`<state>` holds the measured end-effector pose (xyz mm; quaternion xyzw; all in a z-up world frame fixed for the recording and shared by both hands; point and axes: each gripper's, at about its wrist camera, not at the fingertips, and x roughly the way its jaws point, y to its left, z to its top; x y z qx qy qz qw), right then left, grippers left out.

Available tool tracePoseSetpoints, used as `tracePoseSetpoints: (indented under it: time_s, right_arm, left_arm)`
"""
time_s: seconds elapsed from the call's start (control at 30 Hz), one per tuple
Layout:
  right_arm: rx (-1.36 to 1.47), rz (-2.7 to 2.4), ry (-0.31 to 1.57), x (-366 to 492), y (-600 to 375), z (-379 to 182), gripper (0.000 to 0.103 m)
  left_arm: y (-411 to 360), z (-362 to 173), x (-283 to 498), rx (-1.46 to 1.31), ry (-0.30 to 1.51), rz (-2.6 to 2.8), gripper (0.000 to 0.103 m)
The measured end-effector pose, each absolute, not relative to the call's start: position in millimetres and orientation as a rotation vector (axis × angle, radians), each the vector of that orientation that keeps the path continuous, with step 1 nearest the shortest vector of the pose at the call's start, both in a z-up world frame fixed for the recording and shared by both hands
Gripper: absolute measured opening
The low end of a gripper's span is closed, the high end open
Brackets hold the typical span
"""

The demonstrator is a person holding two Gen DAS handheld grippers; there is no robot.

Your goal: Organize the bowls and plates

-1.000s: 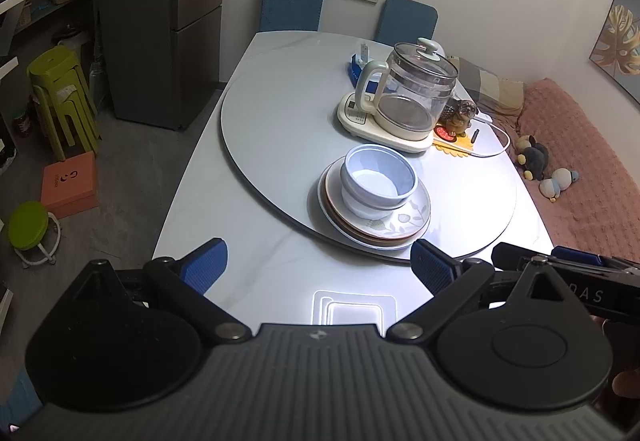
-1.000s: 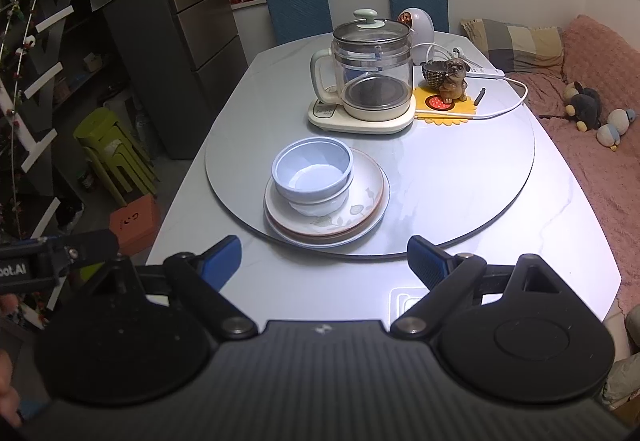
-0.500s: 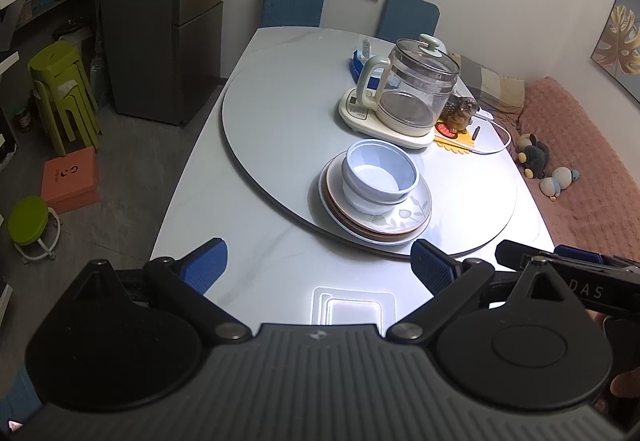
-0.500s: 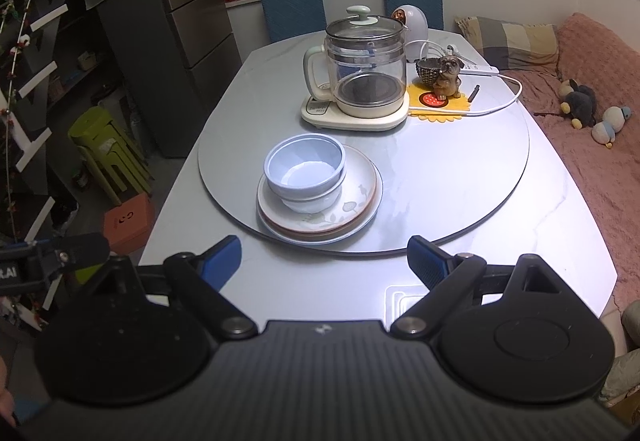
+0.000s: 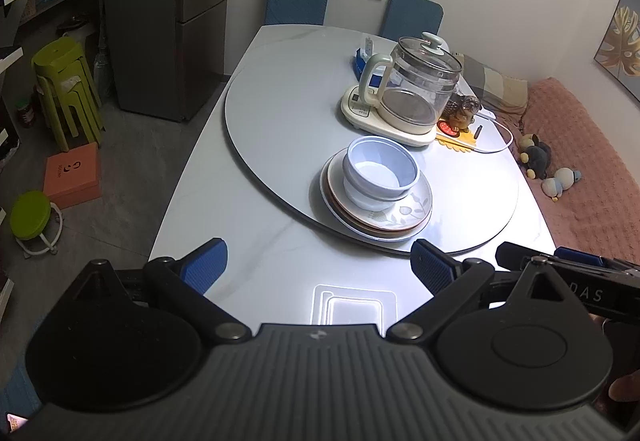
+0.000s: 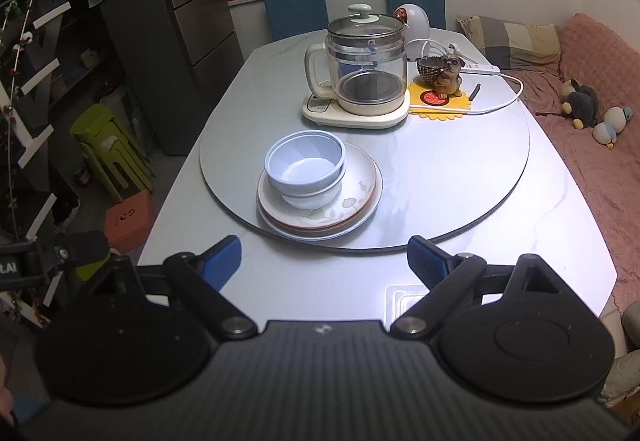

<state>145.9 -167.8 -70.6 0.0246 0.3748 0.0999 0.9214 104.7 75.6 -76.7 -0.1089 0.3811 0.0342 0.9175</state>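
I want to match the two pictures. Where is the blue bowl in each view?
Left wrist view: the blue bowl is slightly right of centre, on the stacked plates.
Right wrist view: the blue bowl is left of centre, on the same plates.
Shared landmark: the glass kettle behind it.

Legible markings:
- The black gripper body (image 5: 592, 295) at the right edge of the left wrist view is showing pale letters "DAS"; the start of the word is cut off.
- The black gripper body (image 6: 16, 267) at the left edge of the right wrist view is showing "AI", likewise cut off.
- The orange box (image 5: 72, 175) on the floor is carrying a dark logo and a small line of print, too small to read.
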Motion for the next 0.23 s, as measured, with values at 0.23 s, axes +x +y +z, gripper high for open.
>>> tracePoseSetpoints:
  time_s: [0.23]
  right_arm:
    - [0.054,0.207,0.772,146.4,-169.0,-70.2,0.091]
  left_arm:
    - [74.4,-76.3,103.4,-0.226,0.786,0.07,0.1]
